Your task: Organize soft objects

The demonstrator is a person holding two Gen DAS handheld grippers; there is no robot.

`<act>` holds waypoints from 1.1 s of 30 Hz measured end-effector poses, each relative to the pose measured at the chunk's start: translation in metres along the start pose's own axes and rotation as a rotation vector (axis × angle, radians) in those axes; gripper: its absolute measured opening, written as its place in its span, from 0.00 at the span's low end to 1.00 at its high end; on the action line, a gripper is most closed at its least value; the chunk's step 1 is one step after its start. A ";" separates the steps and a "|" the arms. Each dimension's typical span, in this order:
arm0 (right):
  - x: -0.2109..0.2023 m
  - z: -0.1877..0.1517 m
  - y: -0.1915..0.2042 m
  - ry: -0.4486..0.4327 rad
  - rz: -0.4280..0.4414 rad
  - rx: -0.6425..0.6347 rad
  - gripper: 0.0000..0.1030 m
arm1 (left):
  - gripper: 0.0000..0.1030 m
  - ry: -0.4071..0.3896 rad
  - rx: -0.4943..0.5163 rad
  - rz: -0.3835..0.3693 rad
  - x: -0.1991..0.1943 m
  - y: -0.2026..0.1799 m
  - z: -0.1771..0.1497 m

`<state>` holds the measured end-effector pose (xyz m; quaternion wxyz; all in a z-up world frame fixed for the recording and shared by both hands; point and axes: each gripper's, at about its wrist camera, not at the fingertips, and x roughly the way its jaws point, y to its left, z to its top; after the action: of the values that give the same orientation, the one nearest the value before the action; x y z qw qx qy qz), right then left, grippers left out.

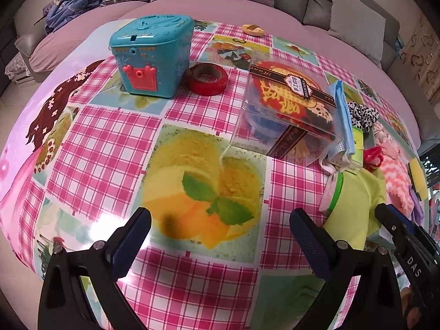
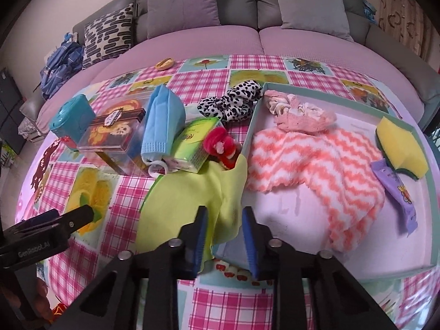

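Note:
A teal tray [image 2: 420, 132] holds a pink-and-white zigzag towel [image 2: 316, 162], a pink cloth [image 2: 302, 115], a yellow sponge [image 2: 401, 148] and a purple packet [image 2: 398, 192]. A lime-yellow cloth [image 2: 192, 198] lies over the tray's left rim and shows in the left wrist view [image 1: 354, 206]. My right gripper [image 2: 224, 231] has its jaws part open around a fold of this cloth. My left gripper [image 1: 220, 236] is open and empty above the table. A blue mask [image 2: 162, 121], a spotted scrunchie [image 2: 231, 101] and a red scrunchie [image 2: 222, 145] lie left of the tray.
A clear plastic box [image 1: 286, 110], a teal toy box [image 1: 151, 55], a red tape roll [image 1: 207, 78] and a green tissue pack [image 2: 192, 143] stand on the checked tablecloth [image 1: 110, 143]. A sofa with cushions [image 2: 181, 2] runs behind the table.

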<state>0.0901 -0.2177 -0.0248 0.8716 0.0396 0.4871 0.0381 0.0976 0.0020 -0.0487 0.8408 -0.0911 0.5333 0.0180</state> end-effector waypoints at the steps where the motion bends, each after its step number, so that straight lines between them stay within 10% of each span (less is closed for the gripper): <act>1: 0.001 0.000 0.000 0.004 -0.001 0.001 0.14 | 0.98 0.000 0.000 0.000 0.000 0.000 0.000; 33: 0.000 -0.019 0.049 0.068 0.122 -0.162 0.03 | 0.98 -0.004 -0.020 -0.012 -0.001 0.003 0.000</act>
<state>0.0727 -0.1686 -0.0293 0.8510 -0.0027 0.5083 0.1318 0.0972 0.0052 -0.0482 0.8410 -0.1028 0.5308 0.0184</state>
